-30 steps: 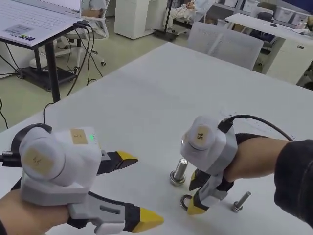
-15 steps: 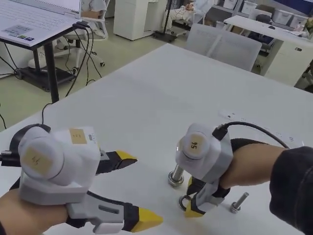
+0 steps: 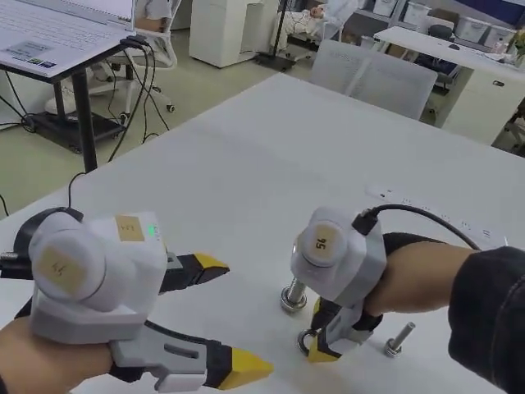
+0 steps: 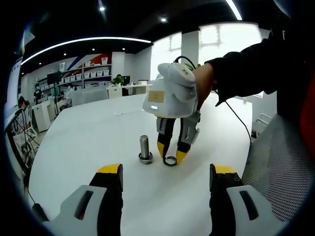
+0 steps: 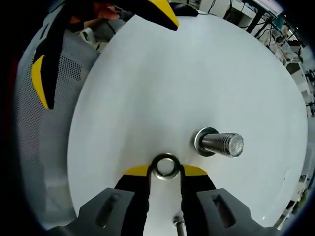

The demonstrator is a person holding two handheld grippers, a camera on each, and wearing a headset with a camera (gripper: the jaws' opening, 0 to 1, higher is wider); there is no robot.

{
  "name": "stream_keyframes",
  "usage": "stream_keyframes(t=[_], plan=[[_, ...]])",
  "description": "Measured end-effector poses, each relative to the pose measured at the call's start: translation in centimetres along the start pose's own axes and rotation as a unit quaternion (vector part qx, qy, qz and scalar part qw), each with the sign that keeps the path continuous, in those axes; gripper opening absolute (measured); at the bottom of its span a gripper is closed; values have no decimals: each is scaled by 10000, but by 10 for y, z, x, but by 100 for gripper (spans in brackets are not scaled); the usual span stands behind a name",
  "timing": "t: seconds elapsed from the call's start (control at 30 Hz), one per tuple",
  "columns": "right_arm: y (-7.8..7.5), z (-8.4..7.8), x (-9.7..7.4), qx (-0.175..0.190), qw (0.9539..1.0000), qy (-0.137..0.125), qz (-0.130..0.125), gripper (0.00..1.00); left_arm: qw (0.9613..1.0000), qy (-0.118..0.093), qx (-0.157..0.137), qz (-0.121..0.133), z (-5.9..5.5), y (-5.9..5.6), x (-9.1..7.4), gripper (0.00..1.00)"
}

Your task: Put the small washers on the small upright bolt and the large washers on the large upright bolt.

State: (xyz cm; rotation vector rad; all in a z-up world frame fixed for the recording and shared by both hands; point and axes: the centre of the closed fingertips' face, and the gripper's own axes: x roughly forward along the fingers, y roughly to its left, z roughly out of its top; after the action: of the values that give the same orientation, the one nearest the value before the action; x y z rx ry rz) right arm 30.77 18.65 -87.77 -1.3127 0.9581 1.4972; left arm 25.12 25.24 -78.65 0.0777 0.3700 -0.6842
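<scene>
My right gripper (image 5: 165,173) is shut on a metal washer (image 5: 165,166), held low over the white table just beside the large upright bolt (image 5: 219,142). That bolt has a washer round its base. In the head view the right gripper (image 3: 317,350) holds the washer (image 3: 307,339) in front of the large bolt (image 3: 292,295), and the small bolt (image 3: 396,340) stands to its right. My left gripper (image 3: 230,317) hovers at the lower left, open and holding nothing. The left gripper view looks between its own jaws at the right gripper (image 4: 173,156), the washer (image 4: 170,161) and the bolt (image 4: 144,148).
The white table (image 3: 271,164) stretches away beyond the bolts. A grey mesh chair (image 3: 377,78) stands at its far edge. A desk with a laptop (image 3: 57,33) and hanging cables stands at the far left. A black cable (image 3: 426,215) trails from the right gripper.
My right gripper has drifted slightly left and towards me with the washer, staying beside the large bolt. The left gripper has hardly moved.
</scene>
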Motion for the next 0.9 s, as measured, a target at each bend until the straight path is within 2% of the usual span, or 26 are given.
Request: stream_keyframes(t=[0.23,0.6,0.9], plan=[[0,0,0,25,10000,32,-29,24,10000,15,15,-16,-1,-1,0,70],[0,0,-1,88,9999,-116,-18,24,10000,10,32,-7,0,-1,0,71],[2,-7,-6,64,10000,-39,-47,24,10000,4,27,-23,0,-2,0,71]])
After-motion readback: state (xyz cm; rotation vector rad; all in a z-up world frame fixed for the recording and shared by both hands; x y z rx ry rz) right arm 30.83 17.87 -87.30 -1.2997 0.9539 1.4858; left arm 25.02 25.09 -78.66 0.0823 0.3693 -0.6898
